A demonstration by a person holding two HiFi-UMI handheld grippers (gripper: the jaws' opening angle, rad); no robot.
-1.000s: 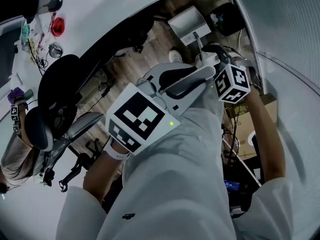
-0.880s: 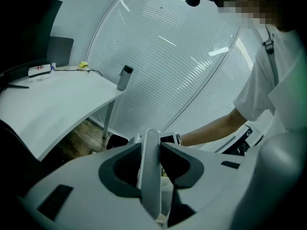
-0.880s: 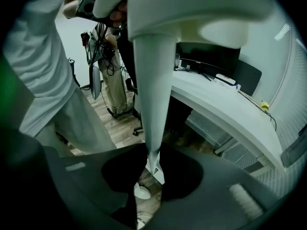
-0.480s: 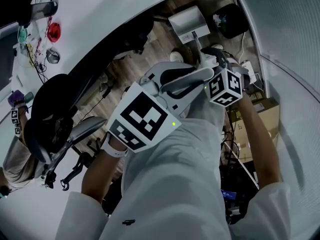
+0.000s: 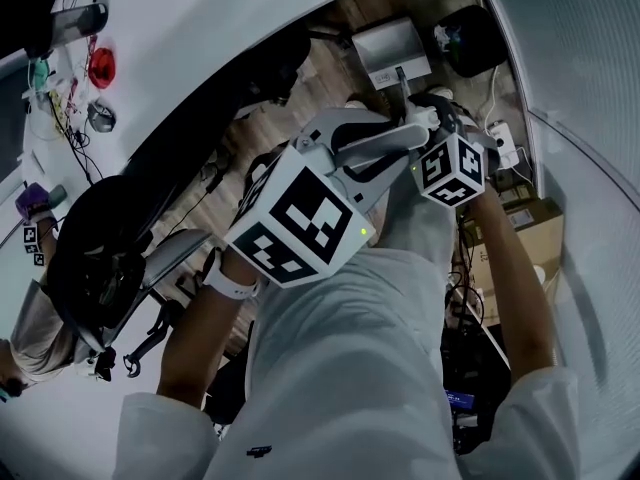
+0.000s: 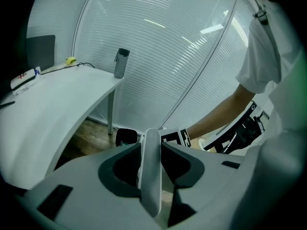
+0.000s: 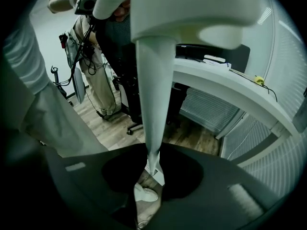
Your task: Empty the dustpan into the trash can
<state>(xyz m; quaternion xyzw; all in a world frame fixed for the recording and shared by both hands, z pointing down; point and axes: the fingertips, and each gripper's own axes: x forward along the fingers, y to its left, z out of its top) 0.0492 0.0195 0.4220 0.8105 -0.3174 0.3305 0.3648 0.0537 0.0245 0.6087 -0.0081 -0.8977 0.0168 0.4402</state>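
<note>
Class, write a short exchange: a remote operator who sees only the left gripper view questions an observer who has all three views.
Operator: Where is the dustpan? I cannot see it.
Observer: The head view shows the grey dustpan near the picture's top, with wood floor around it.
Operator: Does the right gripper hold anything?
Observer: Its own view shows the right gripper closed on a white handle.

Left marker cube (image 5: pixel 300 223), right marker cube (image 5: pixel 452 168): black-and-white square patterns. Dustpan (image 5: pixel 392 46), 12 o'clock: pale grey. Trash can (image 5: pixel 470 36), 1 o'clock: black. Floor (image 5: pixel 335 73): brown wood-grain planks. Desk (image 5: pixel 200 38): white. Handle (image 6: pixel 151 176): white. Dustpan handle (image 7: pixel 152 104): off-white.
</note>
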